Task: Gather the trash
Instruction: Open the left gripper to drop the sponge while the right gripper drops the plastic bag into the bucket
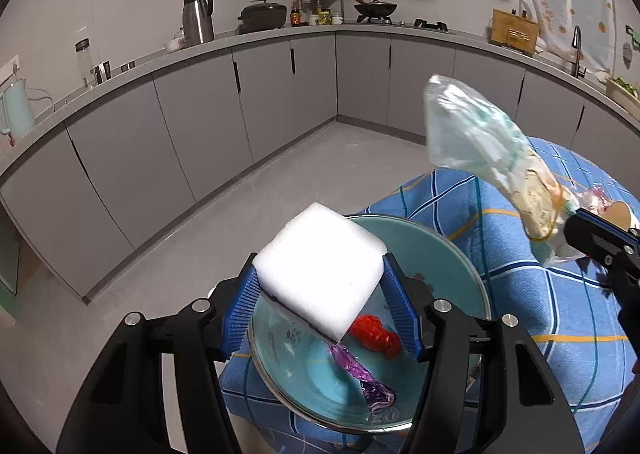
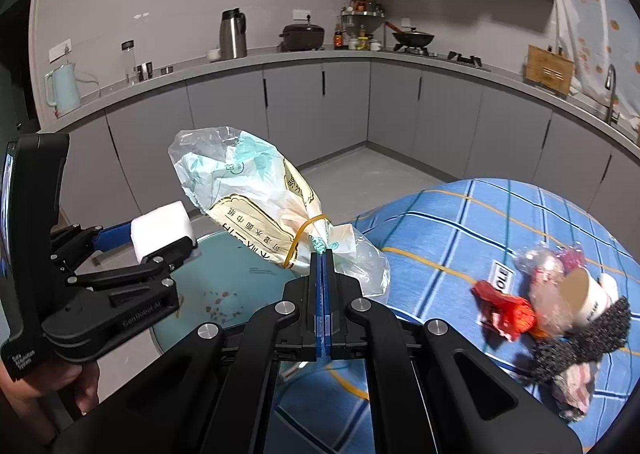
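Gripping a white foam block (image 1: 320,270), the left gripper (image 1: 320,294) is clamping it between both blue pads, directly over the teal bowl (image 1: 460,258). Below the block, a red wrapper (image 1: 376,336) and a purple wrapper (image 1: 370,382) are lying in the bowl, both partly hidden by the block. The right gripper (image 2: 324,254) is pinching a crumpled plastic bag (image 2: 248,190) with its pads pressed together, the bag sticking up ahead and left of its tips, banded by a yellow rubber band (image 2: 304,234). Right of those tips, more trash is sitting blurred on the blue checked cloth (image 2: 460,222): red wrapper, paper cup (image 2: 588,296), black scrubber (image 2: 580,346), hard to make out.
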